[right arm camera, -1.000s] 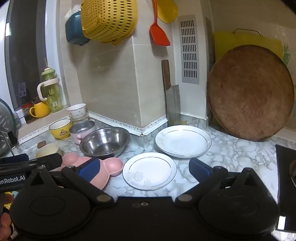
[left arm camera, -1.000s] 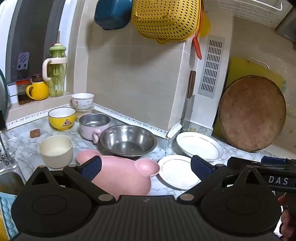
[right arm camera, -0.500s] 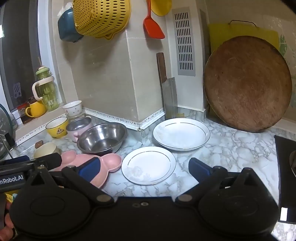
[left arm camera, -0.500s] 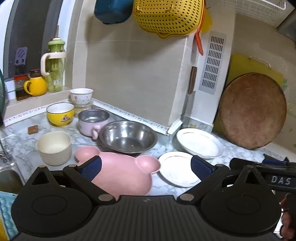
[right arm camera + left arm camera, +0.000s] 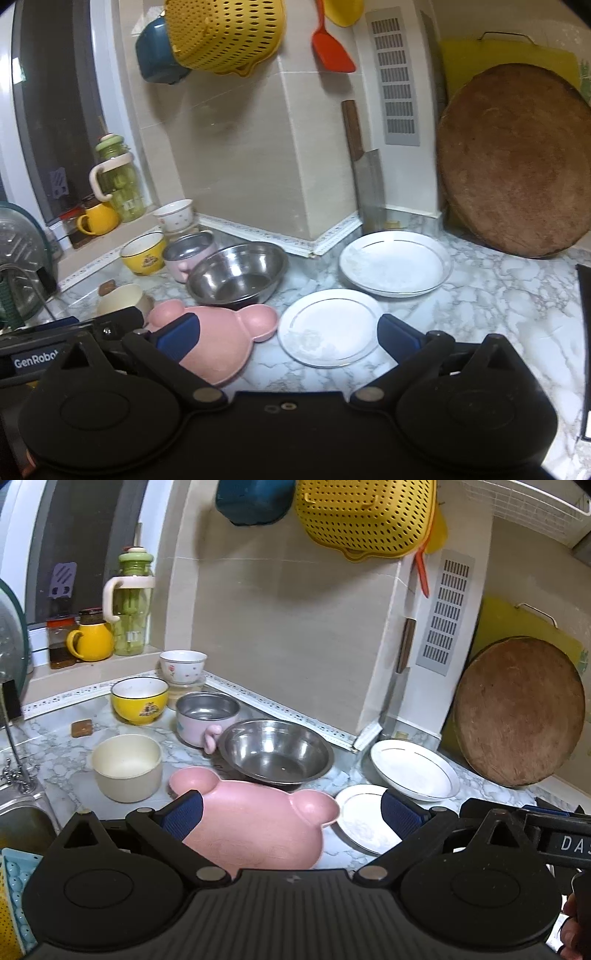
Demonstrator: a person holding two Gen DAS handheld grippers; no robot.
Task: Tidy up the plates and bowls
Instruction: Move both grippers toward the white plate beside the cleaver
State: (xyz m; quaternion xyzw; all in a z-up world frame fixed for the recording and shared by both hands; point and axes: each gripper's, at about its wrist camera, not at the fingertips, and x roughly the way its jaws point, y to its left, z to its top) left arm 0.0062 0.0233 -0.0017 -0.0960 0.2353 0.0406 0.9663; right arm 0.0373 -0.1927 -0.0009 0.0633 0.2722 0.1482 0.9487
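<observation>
Barely begun: both the left gripper and the right gripper hover with fingers wide and empty, while plates and bowls sit scattered, unstacked, across the table.

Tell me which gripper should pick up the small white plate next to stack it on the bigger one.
Right, probably. The right gripper is open with the small white plate between its fingers; the left gripper faces the pink bear plate.
</observation>
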